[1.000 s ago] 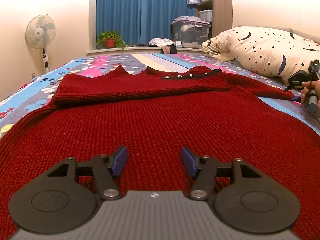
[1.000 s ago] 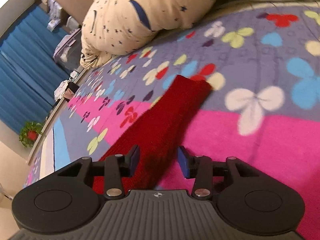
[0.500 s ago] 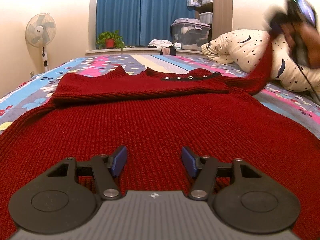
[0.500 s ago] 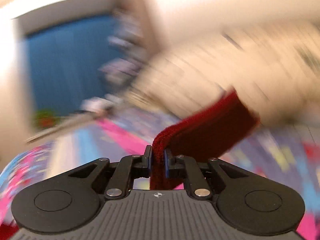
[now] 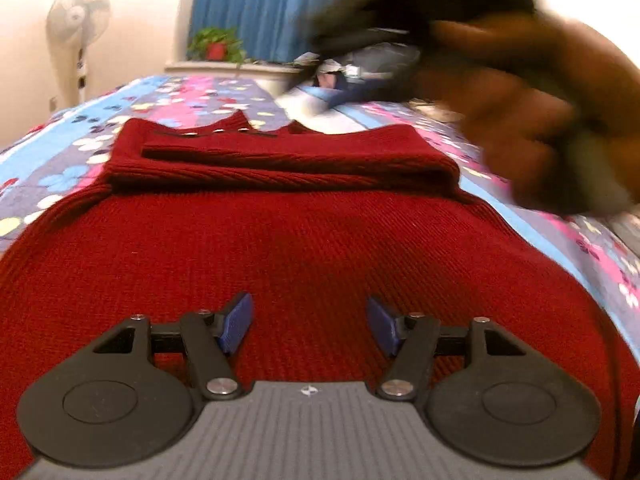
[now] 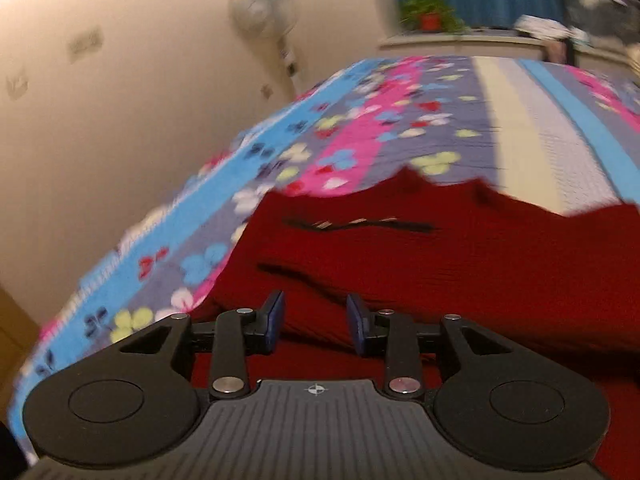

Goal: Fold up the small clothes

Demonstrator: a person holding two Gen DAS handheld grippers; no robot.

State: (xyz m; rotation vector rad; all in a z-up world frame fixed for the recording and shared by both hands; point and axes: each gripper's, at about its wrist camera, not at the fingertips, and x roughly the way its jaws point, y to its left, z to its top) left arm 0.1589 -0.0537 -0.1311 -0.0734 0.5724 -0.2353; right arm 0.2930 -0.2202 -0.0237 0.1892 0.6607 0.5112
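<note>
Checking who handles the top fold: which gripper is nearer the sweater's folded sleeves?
Right. The right gripper, fingers opening with nothing between, hangs just over the folded sleeves. The left gripper hovers open over the sweater body, farther back.

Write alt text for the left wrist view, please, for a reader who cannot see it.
A red sweater lies on a flowered bedspread, its sleeves folded across the chest. The left tongs stand open and empty above its lower part. A blurred hand fills the upper right; behind are a fan, a plant and blue curtains.
</note>
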